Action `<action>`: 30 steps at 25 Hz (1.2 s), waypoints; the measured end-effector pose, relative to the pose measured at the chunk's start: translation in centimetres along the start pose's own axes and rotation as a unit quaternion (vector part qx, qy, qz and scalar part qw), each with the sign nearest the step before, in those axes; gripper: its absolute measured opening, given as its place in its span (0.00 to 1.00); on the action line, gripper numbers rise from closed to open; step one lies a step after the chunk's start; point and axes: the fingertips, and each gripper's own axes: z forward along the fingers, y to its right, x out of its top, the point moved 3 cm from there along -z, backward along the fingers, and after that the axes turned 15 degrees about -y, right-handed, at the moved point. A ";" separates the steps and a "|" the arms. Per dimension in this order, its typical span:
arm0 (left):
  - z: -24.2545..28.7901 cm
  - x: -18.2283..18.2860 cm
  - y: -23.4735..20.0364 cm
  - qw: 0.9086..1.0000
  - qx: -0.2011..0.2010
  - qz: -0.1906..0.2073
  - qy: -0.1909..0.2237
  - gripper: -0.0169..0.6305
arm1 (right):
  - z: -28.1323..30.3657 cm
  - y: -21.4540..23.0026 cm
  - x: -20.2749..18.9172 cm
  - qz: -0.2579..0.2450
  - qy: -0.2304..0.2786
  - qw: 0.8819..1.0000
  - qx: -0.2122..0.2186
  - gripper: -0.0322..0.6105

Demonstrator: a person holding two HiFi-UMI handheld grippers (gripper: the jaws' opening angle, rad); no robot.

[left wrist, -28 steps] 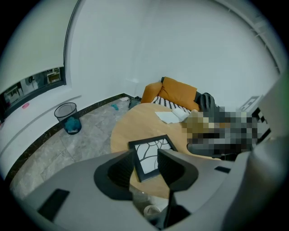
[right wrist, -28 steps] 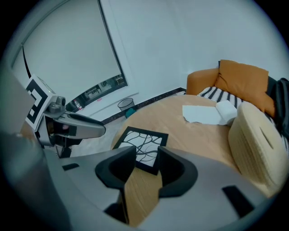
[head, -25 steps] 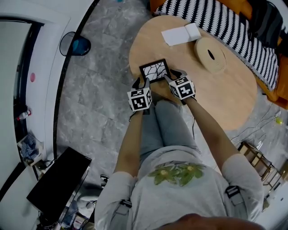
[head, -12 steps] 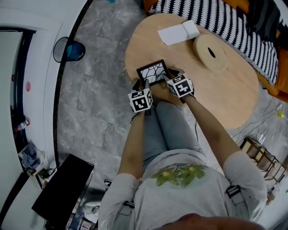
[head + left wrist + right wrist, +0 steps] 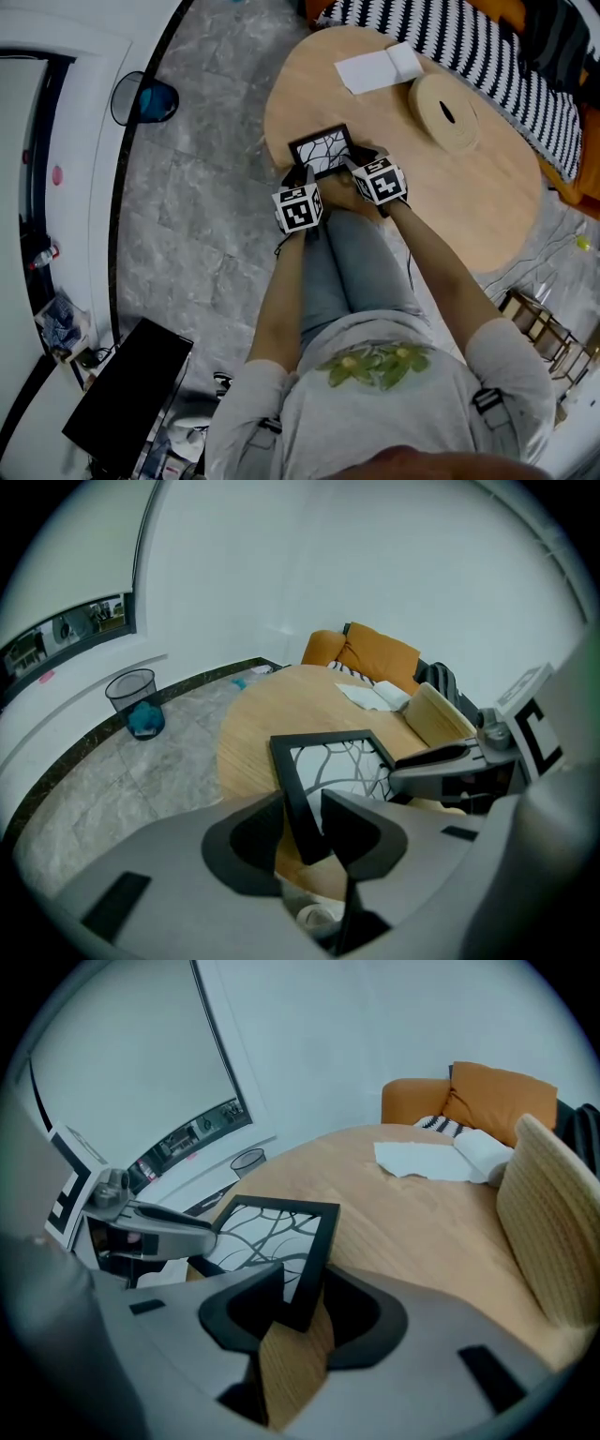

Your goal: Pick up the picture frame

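The black picture frame (image 5: 322, 150) lies flat near the edge of the round wooden table (image 5: 459, 216), at upper centre of the head view, and has not moved since a second ago. Both grippers have been lowered onto its near corners. Its left bar is straddled by the left gripper (image 5: 302, 819), whose jaws have just been closing and stand close beside it without a clear grip. Its right bar is straddled by the right gripper (image 5: 302, 1290), whose jaws have just closed slightly and remain wide.
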 end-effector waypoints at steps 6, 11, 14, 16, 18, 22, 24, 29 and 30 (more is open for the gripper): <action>0.1 -0.1 0.1 1.000 0.005 -0.012 0.005 0.21 | 0.0 0.0 0.0 0.001 0.000 1.000 0.004 0.27; 0.0 -0.1 0.1 1.000 0.006 -0.012 -0.001 0.21 | -0.1 -0.1 -0.1 0.006 0.001 1.000 0.001 0.26; -0.2 -0.1 0.1 1.000 0.010 -0.009 -0.009 0.21 | -0.3 -0.2 -0.2 0.007 -0.001 1.000 -0.004 0.24; -0.4 0.0 0.0 1.000 0.017 -0.005 -0.011 0.19 | -0.5 -0.2 -0.4 0.005 -0.003 1.000 -0.009 0.22; -0.7 0.0 -0.1 1.000 0.022 -0.005 -0.014 0.17 | -0.8 -0.4 -0.5 0.004 -0.006 1.000 -0.010 0.20; -1.6 0.2 0.2 1.000 0.020 -0.010 -0.018 0.16 | -1.7 -0.6 -0.4 0.007 -0.011 1.000 -0.010 0.20; -2.4 0.3 0.4 1.000 0.019 -0.012 -0.020 0.16 | -2.5 -0.8 -0.3 0.007 -0.013 1.000 -0.009 0.20; -5.0 1.0 1.0 1.000 0.016 -0.015 -0.021 0.16 | -5.1 -1.6 0.5 0.006 -0.015 1.000 -0.009 0.20; -5.6 1.2 1.1 1.000 0.015 -0.015 -0.021 0.16 | -5.7 -1.8 0.7 0.006 -0.015 1.000 -0.009 0.20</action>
